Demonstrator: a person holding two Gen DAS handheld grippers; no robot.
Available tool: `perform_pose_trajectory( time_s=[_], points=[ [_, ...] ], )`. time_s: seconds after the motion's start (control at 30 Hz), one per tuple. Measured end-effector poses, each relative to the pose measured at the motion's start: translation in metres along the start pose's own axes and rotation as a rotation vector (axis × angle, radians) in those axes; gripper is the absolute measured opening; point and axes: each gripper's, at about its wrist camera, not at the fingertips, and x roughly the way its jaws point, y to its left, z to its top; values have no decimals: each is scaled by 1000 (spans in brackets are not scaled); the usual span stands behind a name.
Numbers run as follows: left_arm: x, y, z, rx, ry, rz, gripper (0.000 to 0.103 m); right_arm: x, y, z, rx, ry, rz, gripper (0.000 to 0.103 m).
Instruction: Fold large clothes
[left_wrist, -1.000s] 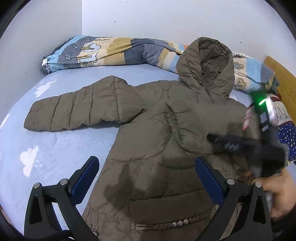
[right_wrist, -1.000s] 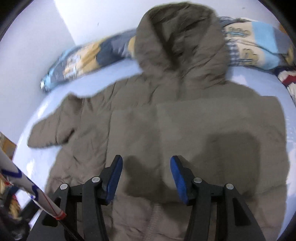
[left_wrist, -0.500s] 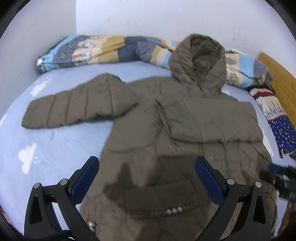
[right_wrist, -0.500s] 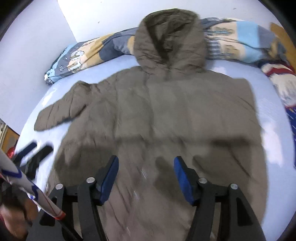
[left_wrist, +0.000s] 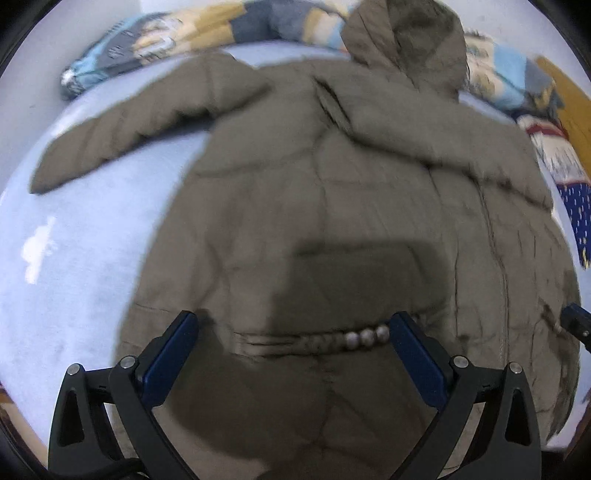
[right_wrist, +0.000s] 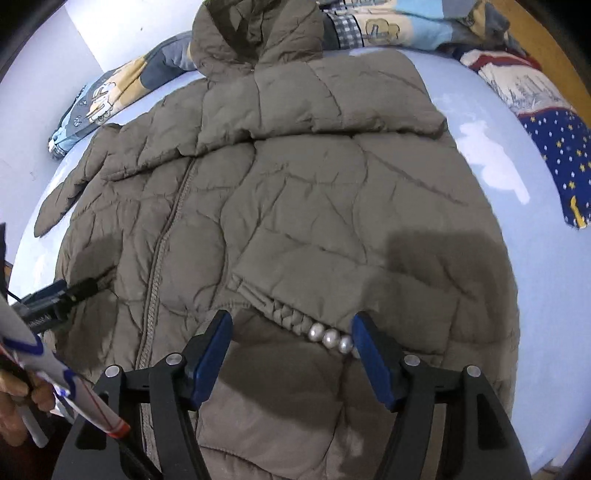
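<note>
No readable words, brand names, numbers or signs appear in either view. The black gripper (right_wrist: 55, 302) at the left edge of the right wrist view carries a small pale marking on its side, too small and blurred to make out. The rolled quilt (right_wrist: 107, 96) at the far left has cartoon drawings on it, but no letters can be made out. The dark blue fabric (right_wrist: 557, 155) at the far right shows only a pattern of small yellow and white stars. The left wrist view is blurred by motion, and nothing on the brown coat (left_wrist: 332, 221) reads as lettering there.
</note>
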Motion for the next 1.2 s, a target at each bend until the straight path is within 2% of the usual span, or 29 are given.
perform_pose_trajectory(
  time_s=[0.1,0.2,0.4,0.57,0.77,0.93,1.07,1.2],
  points=[
    [-30,20,11,-55,-98,-26,103,-20,-3,5,16,-61,40,72],
    [-59,61,29,-154,-192,-3,103,-29,0,5,13,-82,52,72],
    [-58,160,52,-389,-193,-6,103,-30,9,6,2,-73,77,72],
    [-42,237,65,-542,-191,36,103,-27,16,2,-26,-82,91,72],
    [-20,331,58,-690,-242,85,102,-12,19,2,-41,-44,74,72],
    [1,386,45,-873,-279,-21,90,-4,21,6,-58,-35,64,72],
    [18,411,45,-1004,-322,-153,85,0,19,9,-58,-28,64,72],
    [39,426,48,-1078,-341,-191,78,8,18,11,-55,-8,61,72]
  ],
)
